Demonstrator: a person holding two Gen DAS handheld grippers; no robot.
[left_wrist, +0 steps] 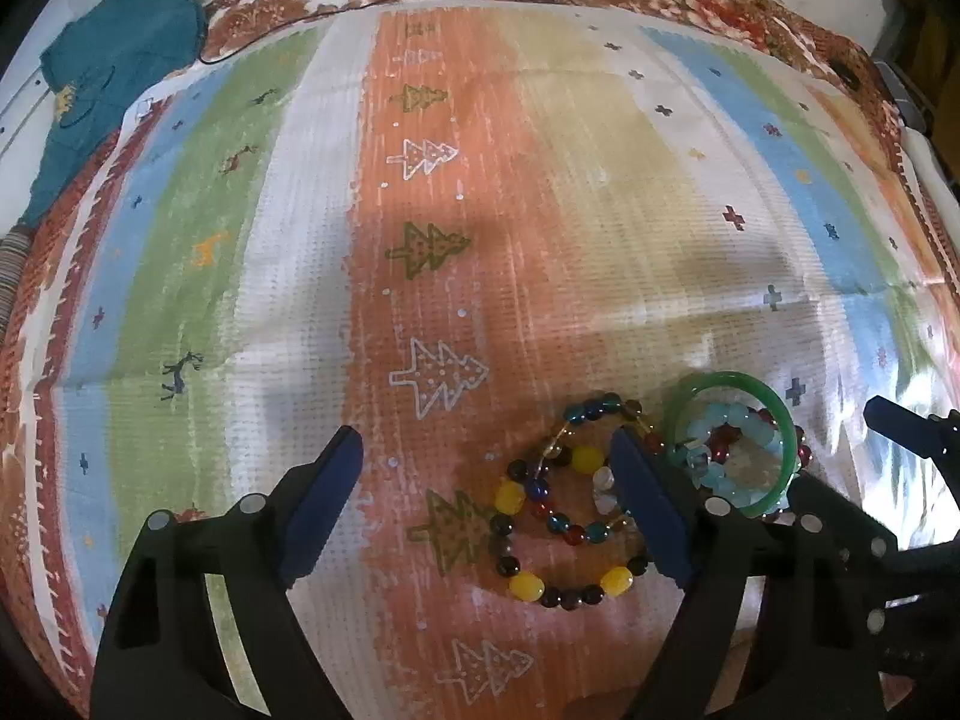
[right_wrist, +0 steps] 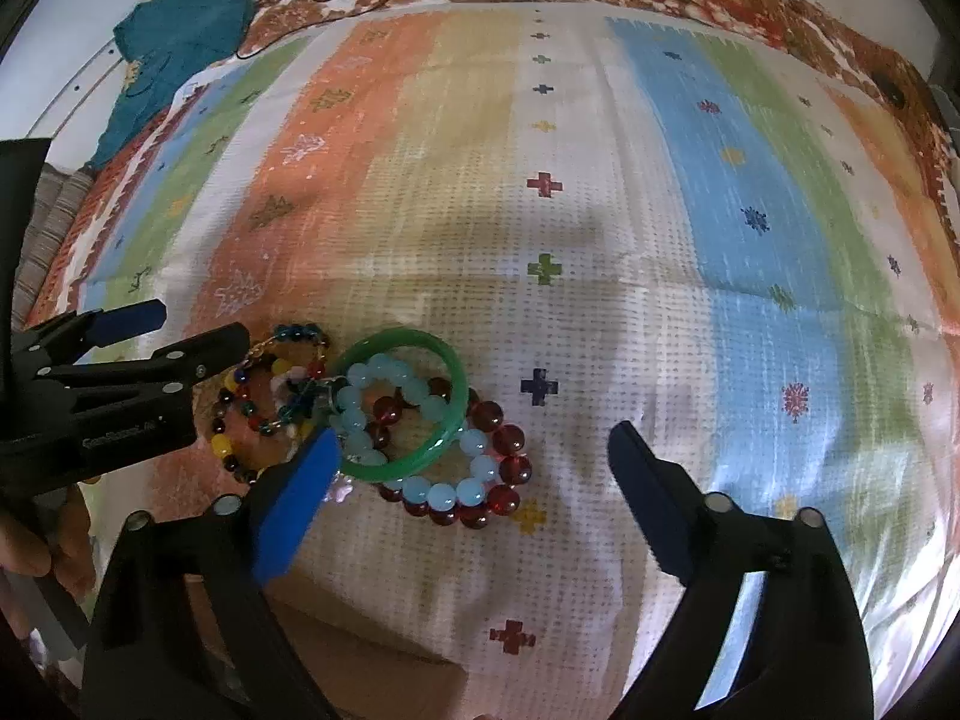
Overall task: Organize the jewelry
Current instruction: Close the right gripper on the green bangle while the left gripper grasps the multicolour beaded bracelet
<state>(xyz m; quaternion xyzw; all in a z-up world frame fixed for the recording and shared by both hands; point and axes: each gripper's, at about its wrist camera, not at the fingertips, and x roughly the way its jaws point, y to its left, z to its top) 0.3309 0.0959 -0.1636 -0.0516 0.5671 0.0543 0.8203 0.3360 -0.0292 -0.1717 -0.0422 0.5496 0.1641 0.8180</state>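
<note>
From the left wrist, our left hand-held gripper (left_wrist: 486,498) stands wide open and empty, its right finger just touching the multicoloured bead bracelets (left_wrist: 561,510) that lie left of the green bangle (left_wrist: 741,438) on the striped cloth (left_wrist: 420,210). From the right wrist, our right hand-held gripper (right_wrist: 474,480) is likewise wide open with nothing gripped, its left finger at the green bangle (right_wrist: 399,405), which rests on the pale blue bead bracelet (right_wrist: 441,489) and dark red bead bracelet (right_wrist: 507,468). We should straddle one strand only and close gently, lest the tangled pile drag along.
</note>
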